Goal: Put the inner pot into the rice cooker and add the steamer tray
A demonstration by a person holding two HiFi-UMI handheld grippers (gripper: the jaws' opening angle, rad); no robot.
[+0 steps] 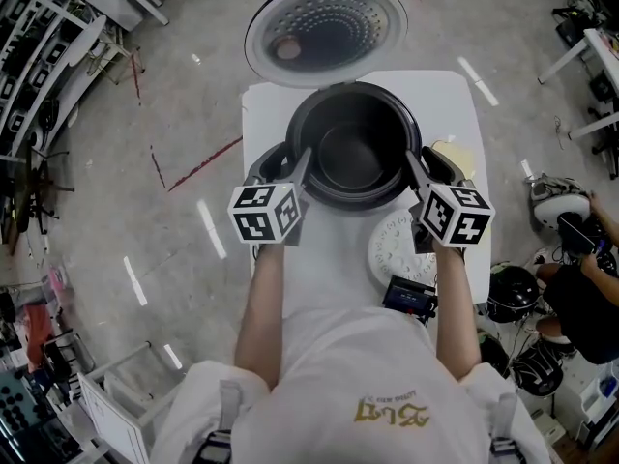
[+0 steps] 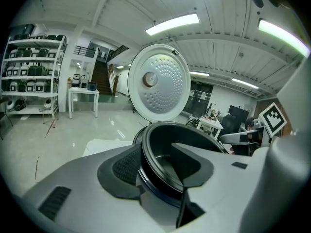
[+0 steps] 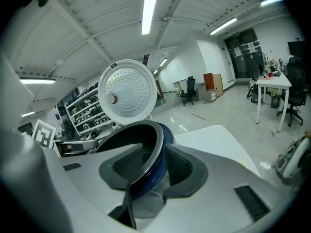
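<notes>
We see the round black metal inner pot point(image 1: 356, 158) sitting down in the dark blue rice cooker point(image 3: 151, 176), and our left gripper point(image 1: 298, 170) and right gripper point(image 1: 418, 170) each have jaws spread apart around its rim, not pinching it.

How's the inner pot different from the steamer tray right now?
The inner pot is dark and deep; the steamer tray is white and flat. The inner pot sits in the rice cooker; the steamer tray lies on the table beside it. Both are round.
</notes>
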